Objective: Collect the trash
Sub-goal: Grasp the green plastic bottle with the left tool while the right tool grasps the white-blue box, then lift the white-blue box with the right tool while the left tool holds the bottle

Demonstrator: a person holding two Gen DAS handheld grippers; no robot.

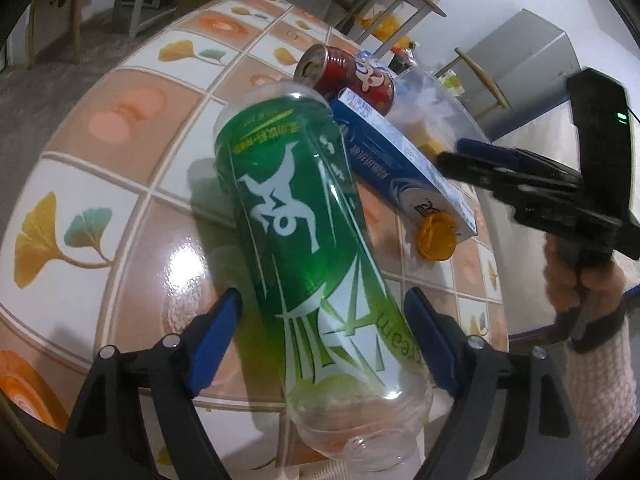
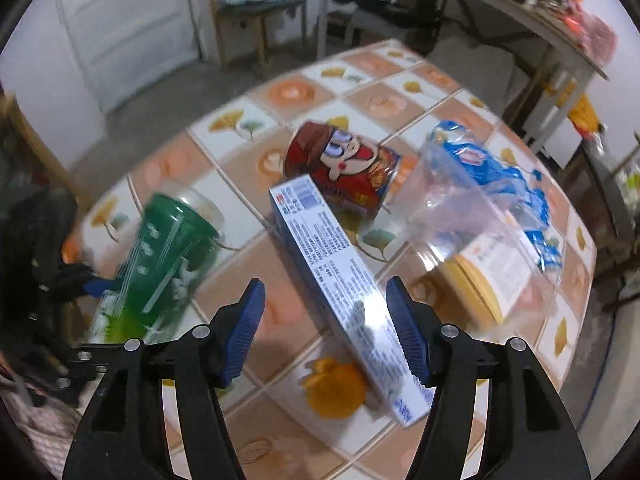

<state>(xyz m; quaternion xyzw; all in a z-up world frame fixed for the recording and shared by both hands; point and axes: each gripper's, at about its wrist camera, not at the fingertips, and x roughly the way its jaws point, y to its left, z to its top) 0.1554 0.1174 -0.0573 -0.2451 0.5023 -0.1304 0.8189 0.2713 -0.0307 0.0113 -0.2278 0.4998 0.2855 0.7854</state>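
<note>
Blue pads of the left gripper [image 1: 322, 330] stand wide on either side of a green bottle [image 1: 304, 240] lying on the tiled bench [image 1: 120, 128]; neither pad presses it. The right gripper [image 2: 324, 326] is also open around a blue carton [image 2: 344, 300], its right pad just beside the carton's edge, and holds nothing. An orange cap [image 2: 336, 392] lies by the carton. Only the right view shows the blue wrapper [image 2: 504, 176] clearly beyond a clear bag [image 2: 472, 224]. Only the left view shows the red can's [image 1: 348, 76] open top and the person's sleeve [image 1: 592, 380].
</note>
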